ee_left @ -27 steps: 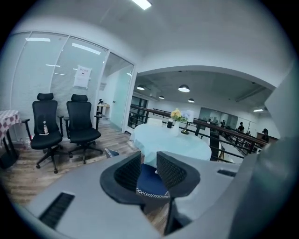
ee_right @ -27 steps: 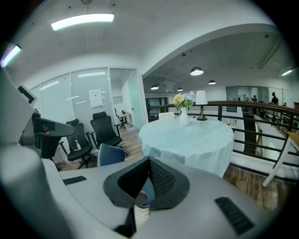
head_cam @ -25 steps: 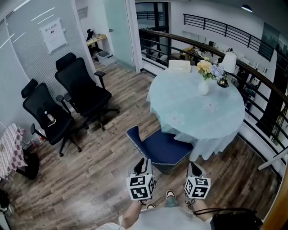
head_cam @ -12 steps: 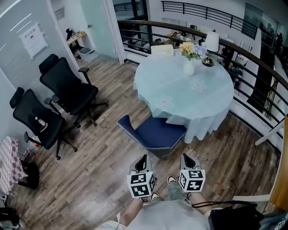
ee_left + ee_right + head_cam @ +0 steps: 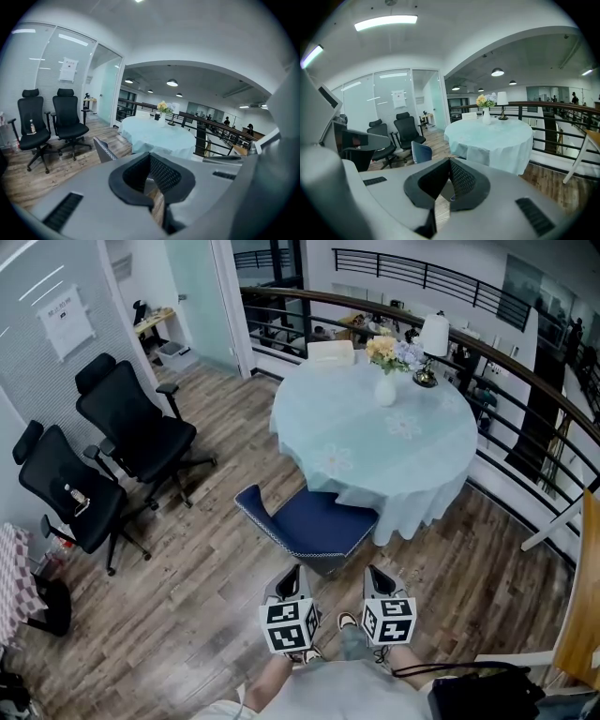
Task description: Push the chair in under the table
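In the head view a blue padded chair (image 5: 309, 524) stands on the wood floor, its far side touching the hanging cloth of the round pale-teal table (image 5: 375, 437). My left gripper (image 5: 289, 577) and right gripper (image 5: 375, 576) hover side by side just short of the chair's near edge, both pointing at it. Both are shut with nothing between the jaws. The chair's back (image 5: 104, 150) shows left of my left gripper (image 5: 150, 155) in the left gripper view. In the right gripper view it (image 5: 421, 152) is left of my right gripper (image 5: 450, 160), with the table (image 5: 492, 136) beyond.
Two black office chairs (image 5: 141, 432) (image 5: 61, 488) stand at the left by a glass wall. A flower vase (image 5: 386, 381) and a lamp (image 5: 431, 338) sit on the table, with a white chair (image 5: 330, 351) behind it. A dark railing (image 5: 525, 371) curves behind the table. A black bag (image 5: 478, 695) hangs at lower right.
The head view has swung, so table and chair sit further left and higher in the picture. Both grippers have shifted with it and stay near the chair's near edge.
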Motion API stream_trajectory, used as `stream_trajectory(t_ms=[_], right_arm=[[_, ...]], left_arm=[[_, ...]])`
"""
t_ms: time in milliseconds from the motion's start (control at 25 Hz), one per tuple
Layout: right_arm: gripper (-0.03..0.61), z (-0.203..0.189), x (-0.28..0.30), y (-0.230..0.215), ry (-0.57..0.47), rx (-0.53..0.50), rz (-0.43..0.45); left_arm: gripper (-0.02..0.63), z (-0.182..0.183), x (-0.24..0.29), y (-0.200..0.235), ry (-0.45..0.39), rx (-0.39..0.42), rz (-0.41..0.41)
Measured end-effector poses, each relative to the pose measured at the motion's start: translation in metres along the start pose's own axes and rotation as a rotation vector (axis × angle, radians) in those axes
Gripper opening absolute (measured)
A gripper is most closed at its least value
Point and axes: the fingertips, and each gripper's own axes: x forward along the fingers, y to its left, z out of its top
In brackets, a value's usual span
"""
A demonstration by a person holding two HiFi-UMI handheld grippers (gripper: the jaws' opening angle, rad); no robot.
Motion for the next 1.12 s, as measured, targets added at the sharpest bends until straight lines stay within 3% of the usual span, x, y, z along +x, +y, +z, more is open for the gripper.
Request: stream_trajectory(t_ms=[1120], right_arm=[[0.015,0.035,0.016,-0.039,-0.041,-0.036,-0.035]], left_arm=[[0.005,0.021,0.048,-0.027,-0.017,0.012,-0.04]])
